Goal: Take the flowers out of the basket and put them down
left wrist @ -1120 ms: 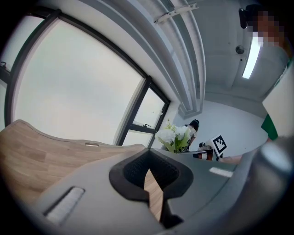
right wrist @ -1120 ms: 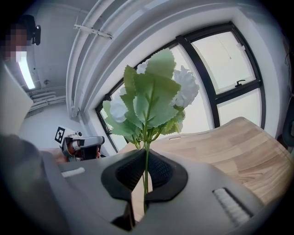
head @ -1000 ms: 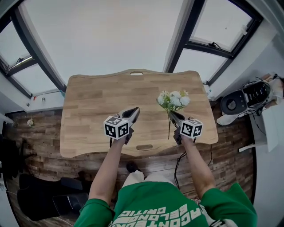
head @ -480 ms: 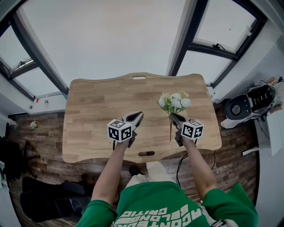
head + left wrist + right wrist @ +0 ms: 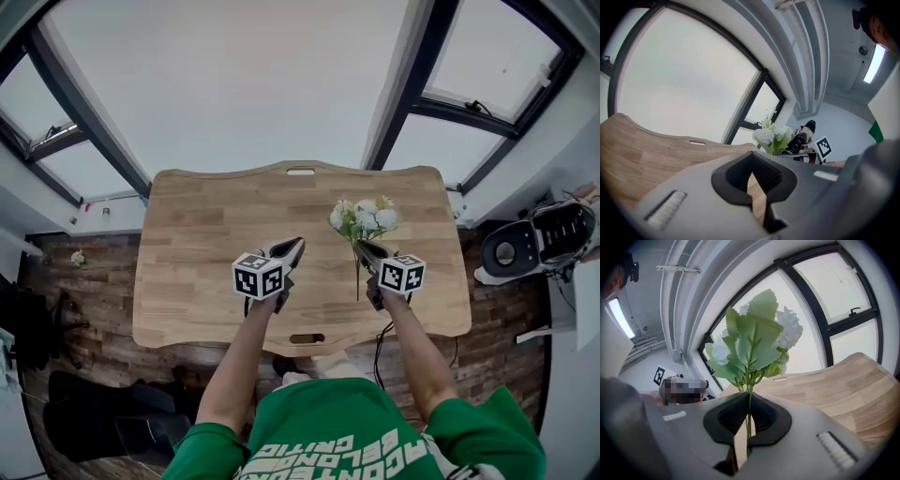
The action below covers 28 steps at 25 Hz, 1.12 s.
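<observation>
One small bunch of flowers (image 5: 362,217), white heads over green leaves, was up in the air above the right half of the wooden table (image 5: 206,234). It was not lying on the table. No basket showed in any view.

Right gripper (image 5: 366,251): jaws closed on the thin green stem (image 5: 357,277), just under the lowest leaves. Left gripper (image 5: 294,246): jaws together, nothing in them, held beside the right one over the table's middle.

Handling, as I judged it:
- Very light, and top-heavy on a single slim stalk.
- The stem looked bendy and smooth, so it could swivel or slip in a narrow pinch.
- The blooms and leaves were soft and easily crushed, so no grip belonged there.
- The best hold was where it already sat, on bare stem close below the foliage, which keeps the head from swinging.

What each view gave:
- The head view alone showed the stem's tail hanging free below the jaws, and how the bunch stood relative to the table edges.
- The right gripper view showed the clamp itself: the stem running straight down between the dark pads (image 5: 726,420), with the flowers (image 5: 754,341) fanned above.
- The left gripper view showed its own jaws closed and empty, bare wood behind them, and the flowers (image 5: 772,137) side-on across the table.
</observation>
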Each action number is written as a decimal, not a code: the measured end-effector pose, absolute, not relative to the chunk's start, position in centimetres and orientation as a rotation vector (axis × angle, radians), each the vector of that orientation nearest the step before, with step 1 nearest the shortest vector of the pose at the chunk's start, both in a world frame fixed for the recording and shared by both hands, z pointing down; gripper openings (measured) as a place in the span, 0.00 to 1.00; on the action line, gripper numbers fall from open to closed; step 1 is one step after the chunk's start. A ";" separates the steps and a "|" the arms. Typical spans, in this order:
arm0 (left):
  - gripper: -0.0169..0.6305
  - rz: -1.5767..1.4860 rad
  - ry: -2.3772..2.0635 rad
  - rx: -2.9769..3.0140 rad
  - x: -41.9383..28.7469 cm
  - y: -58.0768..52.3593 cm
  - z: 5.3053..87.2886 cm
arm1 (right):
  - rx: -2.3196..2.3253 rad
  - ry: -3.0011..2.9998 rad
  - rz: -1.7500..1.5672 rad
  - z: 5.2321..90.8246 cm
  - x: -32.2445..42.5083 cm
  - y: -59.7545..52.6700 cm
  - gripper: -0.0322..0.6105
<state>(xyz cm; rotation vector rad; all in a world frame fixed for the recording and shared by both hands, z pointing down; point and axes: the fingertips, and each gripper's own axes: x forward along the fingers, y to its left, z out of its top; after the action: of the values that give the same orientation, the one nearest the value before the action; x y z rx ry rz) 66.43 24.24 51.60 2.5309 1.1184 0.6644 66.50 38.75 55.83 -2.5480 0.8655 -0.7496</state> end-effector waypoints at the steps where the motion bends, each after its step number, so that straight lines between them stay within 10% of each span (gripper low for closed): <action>1: 0.05 0.669 1.109 2.532 66.7 24.3 51.8 | -2.542 0.873 -0.761 56.1 66.8 38.7 0.07; 28: 0.05 0.826 0.869 2.499 69.2 23.5 58.7 | -2.342 1.013 -1.164 69.6 70.7 35.8 0.07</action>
<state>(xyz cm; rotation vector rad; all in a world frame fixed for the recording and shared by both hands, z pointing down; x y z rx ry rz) 69.20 23.51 58.75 2.4991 0.8691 0.8263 70.67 35.84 69.60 -2.3424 1.0127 -1.1641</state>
